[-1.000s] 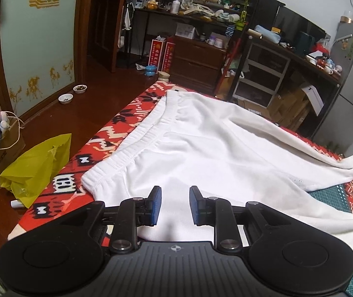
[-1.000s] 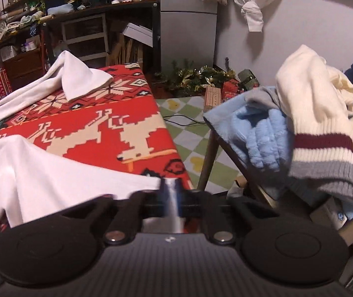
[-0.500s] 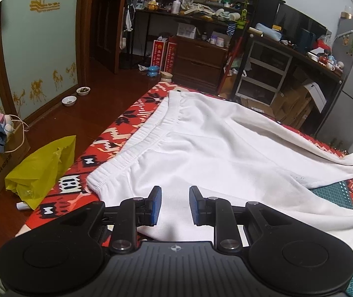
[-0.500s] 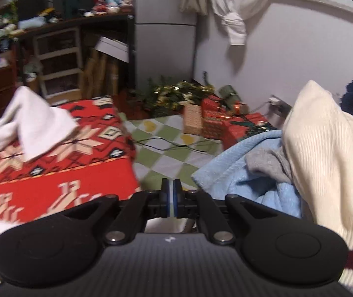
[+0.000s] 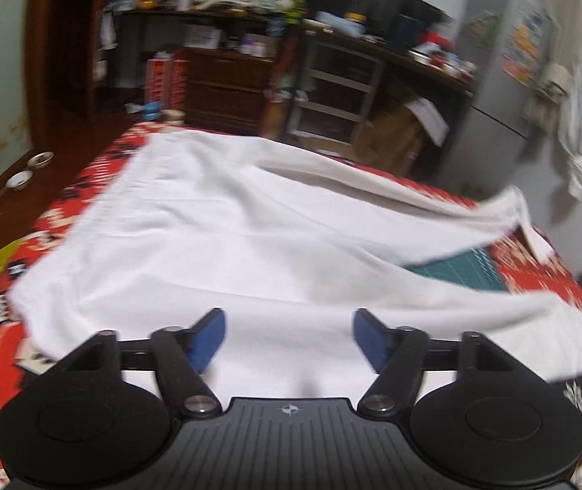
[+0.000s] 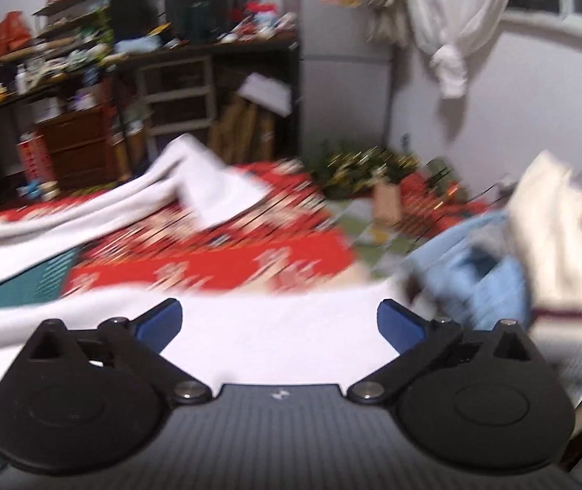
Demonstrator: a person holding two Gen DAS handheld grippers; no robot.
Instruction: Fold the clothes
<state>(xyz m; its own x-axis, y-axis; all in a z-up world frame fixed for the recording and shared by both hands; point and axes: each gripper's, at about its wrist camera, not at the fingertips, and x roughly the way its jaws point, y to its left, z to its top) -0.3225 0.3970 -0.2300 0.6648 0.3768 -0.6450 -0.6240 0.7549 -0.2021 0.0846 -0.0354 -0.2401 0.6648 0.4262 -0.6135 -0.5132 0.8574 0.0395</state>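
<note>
Blurred white trousers across the desk, near edge hidden behind left tongs and right tongs (both opening wide, gripping nothing).

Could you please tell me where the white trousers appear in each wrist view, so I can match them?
Left wrist: white trousers fill the centre, legs running right.
Right wrist: white trousers cross the foreground; one leg end lies upper left.
Shared landmark: green mat.
</note>
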